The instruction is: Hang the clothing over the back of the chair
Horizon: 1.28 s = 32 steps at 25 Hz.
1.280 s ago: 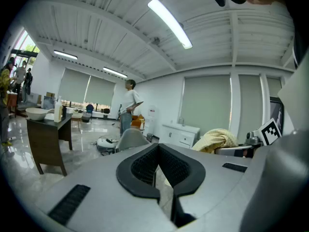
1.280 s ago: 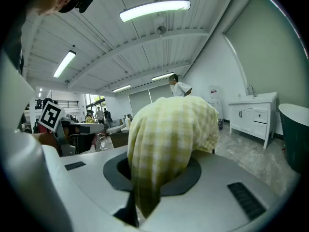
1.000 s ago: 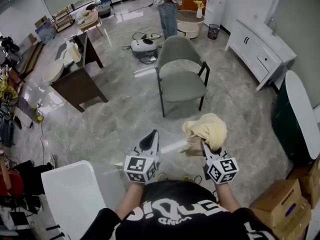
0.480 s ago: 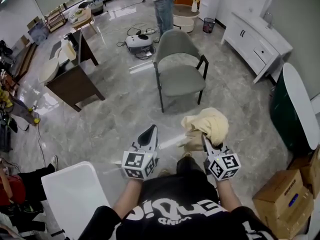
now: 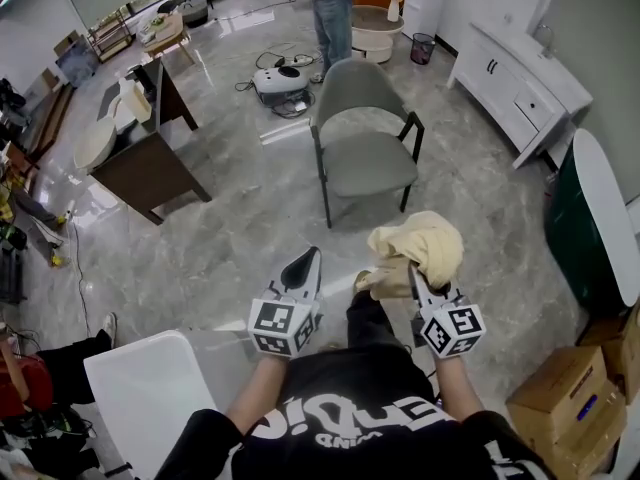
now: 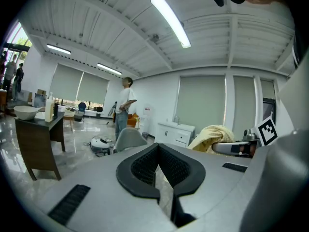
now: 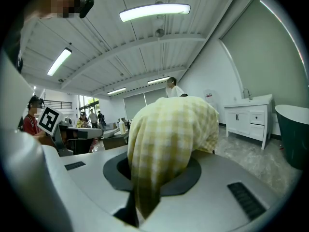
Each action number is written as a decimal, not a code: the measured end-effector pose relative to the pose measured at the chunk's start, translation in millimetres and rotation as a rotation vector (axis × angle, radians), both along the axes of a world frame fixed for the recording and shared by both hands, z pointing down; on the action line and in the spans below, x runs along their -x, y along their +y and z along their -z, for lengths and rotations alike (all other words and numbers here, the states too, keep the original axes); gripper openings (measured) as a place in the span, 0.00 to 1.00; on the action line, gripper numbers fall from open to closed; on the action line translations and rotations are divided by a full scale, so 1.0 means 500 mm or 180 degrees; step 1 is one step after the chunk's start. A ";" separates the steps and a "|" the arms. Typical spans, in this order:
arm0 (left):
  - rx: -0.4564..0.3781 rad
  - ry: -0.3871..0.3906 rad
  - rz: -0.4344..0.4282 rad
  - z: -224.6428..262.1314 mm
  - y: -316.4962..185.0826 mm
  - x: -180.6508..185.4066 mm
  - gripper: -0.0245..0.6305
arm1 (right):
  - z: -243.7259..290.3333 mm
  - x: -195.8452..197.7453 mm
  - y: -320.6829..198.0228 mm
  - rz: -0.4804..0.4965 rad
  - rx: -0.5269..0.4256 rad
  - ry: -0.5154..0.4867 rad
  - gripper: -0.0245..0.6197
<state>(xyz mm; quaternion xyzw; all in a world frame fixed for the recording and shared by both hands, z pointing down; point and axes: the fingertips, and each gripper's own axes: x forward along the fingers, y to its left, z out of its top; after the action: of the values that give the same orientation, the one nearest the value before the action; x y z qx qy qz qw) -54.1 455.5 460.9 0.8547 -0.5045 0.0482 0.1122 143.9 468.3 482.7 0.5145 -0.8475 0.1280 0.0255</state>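
Note:
A grey armchair (image 5: 365, 158) stands on the marble floor ahead of me, its back (image 5: 352, 86) on the far side. The left gripper view shows the chair (image 6: 128, 138) small and distant. A pale yellow checked garment (image 5: 425, 248) hangs bunched from my right gripper (image 5: 412, 276), which is shut on it. In the right gripper view the garment (image 7: 169, 139) drapes over the jaws of the right gripper (image 7: 161, 166) and hides them. My left gripper (image 5: 305, 263) is shut and holds nothing; the left gripper (image 6: 158, 149) has its pads together. Both grippers are short of the chair.
A dark wooden table (image 5: 150, 163) stands at the left and a floor device with cables (image 5: 283, 83) beyond the chair. A person (image 5: 333, 13) stands behind it. White cabinets (image 5: 520, 78) and a dark green tub (image 5: 590, 233) line the right. Cardboard boxes (image 5: 565, 408) sit lower right, a white seat (image 5: 150, 388) lower left.
Both grippers and the garment have advanced a little toward the chair as I stepped forward. The garment stays gripped and the left jaws stay shut.

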 end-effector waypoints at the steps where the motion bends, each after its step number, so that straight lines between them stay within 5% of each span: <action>1: -0.0003 -0.0001 -0.0002 0.000 -0.013 0.001 0.06 | -0.002 0.000 -0.014 -0.0001 0.0008 -0.0008 0.15; 32: 0.0041 -0.0013 0.0203 0.049 -0.542 -0.038 0.06 | 0.046 -0.021 -0.575 0.0311 0.0025 -0.0026 0.15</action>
<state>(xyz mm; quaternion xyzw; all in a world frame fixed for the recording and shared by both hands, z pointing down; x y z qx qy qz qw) -34.9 184.3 436.3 0.8374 -0.5314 0.0495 0.1182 154.3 180.9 459.9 0.4718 -0.8712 0.1320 0.0302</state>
